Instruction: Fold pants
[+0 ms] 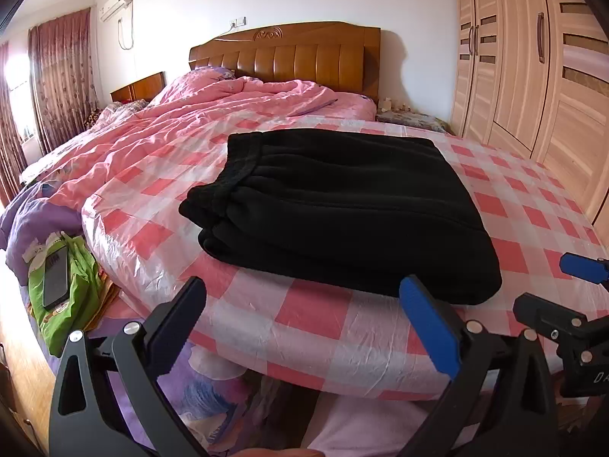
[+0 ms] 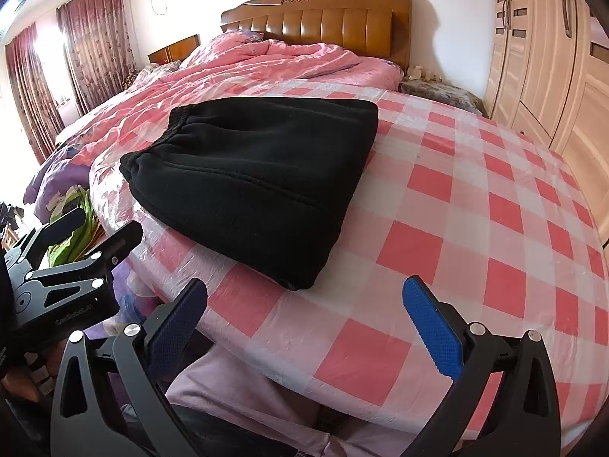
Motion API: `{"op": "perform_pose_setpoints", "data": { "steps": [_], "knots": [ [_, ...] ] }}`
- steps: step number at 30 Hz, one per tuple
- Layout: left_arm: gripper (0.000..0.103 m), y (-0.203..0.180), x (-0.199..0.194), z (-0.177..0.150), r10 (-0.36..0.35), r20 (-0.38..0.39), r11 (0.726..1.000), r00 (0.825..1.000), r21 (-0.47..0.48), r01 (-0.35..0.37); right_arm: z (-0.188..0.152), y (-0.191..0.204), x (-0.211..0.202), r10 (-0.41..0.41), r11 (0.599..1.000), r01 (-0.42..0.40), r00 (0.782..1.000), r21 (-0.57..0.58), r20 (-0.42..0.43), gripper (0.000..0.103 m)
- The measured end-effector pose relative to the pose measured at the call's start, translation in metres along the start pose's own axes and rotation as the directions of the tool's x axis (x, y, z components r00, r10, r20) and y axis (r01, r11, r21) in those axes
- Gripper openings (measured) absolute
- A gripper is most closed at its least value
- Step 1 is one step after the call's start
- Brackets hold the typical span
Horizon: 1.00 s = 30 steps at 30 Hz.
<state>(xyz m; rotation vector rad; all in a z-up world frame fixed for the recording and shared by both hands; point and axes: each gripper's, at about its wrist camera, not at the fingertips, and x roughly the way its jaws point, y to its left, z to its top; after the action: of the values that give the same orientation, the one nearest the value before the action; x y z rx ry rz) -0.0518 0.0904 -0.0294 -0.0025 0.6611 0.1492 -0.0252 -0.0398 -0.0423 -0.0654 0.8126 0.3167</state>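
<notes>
Both claws wide, empty: left claw (image 1: 306, 327), right claw (image 2: 306, 327); folded pants (image 1: 342, 209) ahead, apart

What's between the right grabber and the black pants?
Only bare checked cover lies between the open right gripper and the folded pants, as the right wrist view shows.

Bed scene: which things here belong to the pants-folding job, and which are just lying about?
Job:
black pants, folded, on the checked cover
left gripper, open, holding nothing
right gripper, open, holding nothing

Lying about:
pink quilt
phone on a green bag
wardrobe
curtains
</notes>
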Motion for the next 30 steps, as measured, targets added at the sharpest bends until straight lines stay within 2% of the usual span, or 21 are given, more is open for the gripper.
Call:
{"op": "perform_pose_setpoints", "data": {
  "steps": [30],
  "knots": [
    [0.102, -0.0013, 0.0021, -0.0021, 0.0, -0.009, 1.0, 1.0, -0.001, 0.0, -0.0024, -0.0001, 0.0012, 0.007, 1.0, -0.007, 1.0, 0.001, -0.005, 0.099]
  ]
}}
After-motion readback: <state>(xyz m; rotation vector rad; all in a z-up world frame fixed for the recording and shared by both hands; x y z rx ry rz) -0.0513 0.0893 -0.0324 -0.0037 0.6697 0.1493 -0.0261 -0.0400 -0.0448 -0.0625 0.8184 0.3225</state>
